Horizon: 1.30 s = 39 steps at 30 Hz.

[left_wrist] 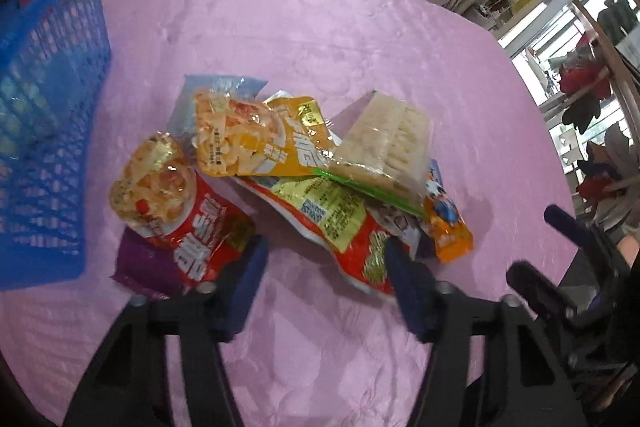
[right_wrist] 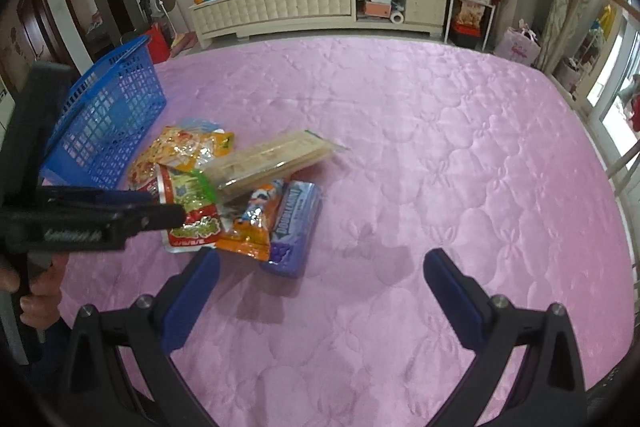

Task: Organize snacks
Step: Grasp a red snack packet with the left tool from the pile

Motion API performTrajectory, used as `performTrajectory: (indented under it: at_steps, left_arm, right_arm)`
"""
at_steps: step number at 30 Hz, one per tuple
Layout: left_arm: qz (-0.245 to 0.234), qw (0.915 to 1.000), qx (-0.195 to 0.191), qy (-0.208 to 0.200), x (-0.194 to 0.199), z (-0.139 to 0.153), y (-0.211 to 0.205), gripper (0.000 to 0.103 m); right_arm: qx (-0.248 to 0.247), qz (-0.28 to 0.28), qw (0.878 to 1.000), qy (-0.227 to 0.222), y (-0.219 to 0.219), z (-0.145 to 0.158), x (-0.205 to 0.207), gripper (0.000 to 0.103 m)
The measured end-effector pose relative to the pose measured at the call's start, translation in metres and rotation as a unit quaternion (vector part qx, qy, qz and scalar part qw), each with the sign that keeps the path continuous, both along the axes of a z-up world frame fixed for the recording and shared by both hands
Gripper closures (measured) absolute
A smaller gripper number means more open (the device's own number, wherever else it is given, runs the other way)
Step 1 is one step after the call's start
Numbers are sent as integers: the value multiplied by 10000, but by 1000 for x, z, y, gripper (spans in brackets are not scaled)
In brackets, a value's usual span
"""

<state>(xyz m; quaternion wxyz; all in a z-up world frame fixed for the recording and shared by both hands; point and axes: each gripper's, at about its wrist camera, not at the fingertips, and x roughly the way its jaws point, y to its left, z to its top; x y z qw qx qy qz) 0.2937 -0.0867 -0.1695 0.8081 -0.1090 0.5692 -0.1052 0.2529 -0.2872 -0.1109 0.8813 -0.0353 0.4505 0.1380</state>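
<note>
My left gripper [left_wrist: 324, 259] hangs half open over the pile of snack packets [left_wrist: 280, 183] on the pink quilted cover [left_wrist: 360, 47], gripping nothing. My right gripper [right_wrist: 320, 267] stands wide open and empty, near the purple wrapped bar [right_wrist: 294, 227]; its print I cannot read for sure. The red packets carry Chinese characters. The blue plastic mesh basket [right_wrist: 108, 115] stands left of the pile.

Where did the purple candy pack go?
In the right wrist view, the purple pack lies flat on the pink quilt, at the right edge of the snack pile, touching the orange pouch.
</note>
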Motion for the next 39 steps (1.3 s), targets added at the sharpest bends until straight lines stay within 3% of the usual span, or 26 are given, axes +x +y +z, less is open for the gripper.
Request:
performTrajectory:
  at_steps: [8, 14, 22, 39]
  left_arm:
    - [-71, 9999, 68, 119, 20, -14, -8, 71]
    - [-20, 9999, -115, -70, 16, -4, -8, 83]
    - [-91, 9998, -154, -126, -3, 5, 6, 89]
    - [-527, 9947, 516, -720, -64, 43, 30, 96]
  right_arm:
    - [132, -132, 9998, 108, -13, -7, 4, 0]
    - [137, -174, 9995, 203, -17, -8, 1, 0]
    - [186, -226, 9988, 381, -15, -8, -2, 0]
    - [114, 246, 9987, 429, 33, 3, -13, 0]
